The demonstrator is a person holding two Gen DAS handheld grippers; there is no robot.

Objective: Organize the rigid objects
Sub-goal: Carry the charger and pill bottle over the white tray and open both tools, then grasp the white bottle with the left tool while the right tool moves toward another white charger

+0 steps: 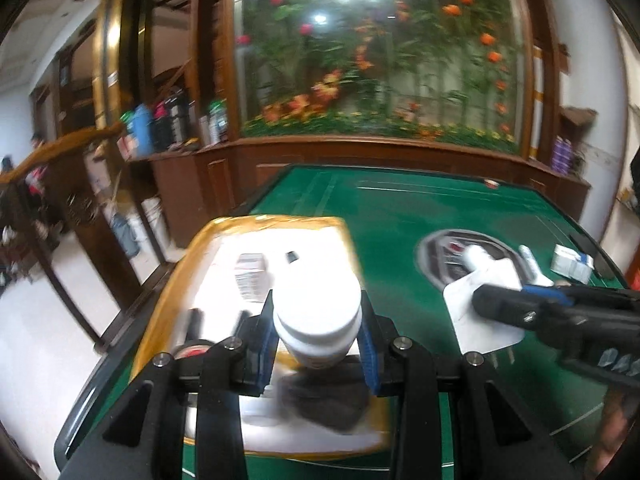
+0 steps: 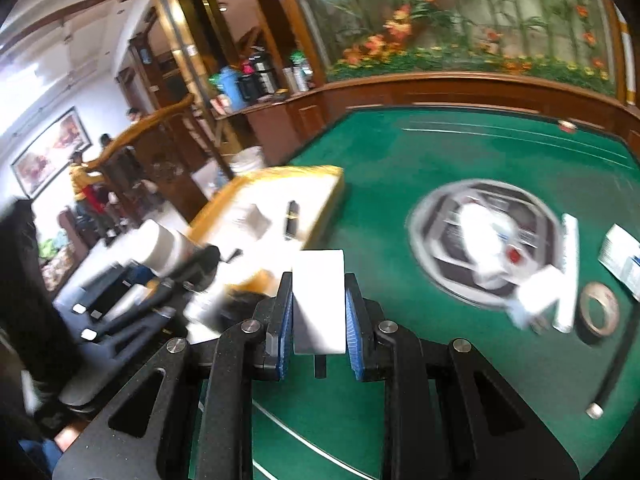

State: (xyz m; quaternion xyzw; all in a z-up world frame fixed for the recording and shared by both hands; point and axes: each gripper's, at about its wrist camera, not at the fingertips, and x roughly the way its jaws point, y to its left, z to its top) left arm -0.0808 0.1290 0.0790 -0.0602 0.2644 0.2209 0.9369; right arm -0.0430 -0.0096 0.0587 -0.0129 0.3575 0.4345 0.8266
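My left gripper (image 1: 317, 314) is shut on a white-capped bottle (image 1: 316, 292), which hangs over a yellow-rimmed tray (image 1: 280, 222) with a white floor. In the tray lie a small printed box (image 1: 250, 272), a small black piece (image 1: 293, 257) and a dark lump (image 1: 324, 396). My right gripper (image 2: 319, 292) is shut on a flat white plug adapter (image 2: 319, 312), just right of the tray (image 2: 304, 172) above the green table (image 2: 400, 160). The left wrist view shows the right gripper (image 1: 496, 302) with the adapter (image 1: 464, 300). The right wrist view shows the bottle (image 2: 160, 246) blurred at the left.
On the table's round emblem (image 2: 432, 216) lies a white bottle-like object (image 2: 484, 232). To its right are a white tube (image 2: 570, 272), a tape roll (image 2: 600, 314), a white and blue box (image 2: 622, 256) and a black rod (image 2: 612, 368). Wooden cabinets stand beyond the far edge; people are at the far left.
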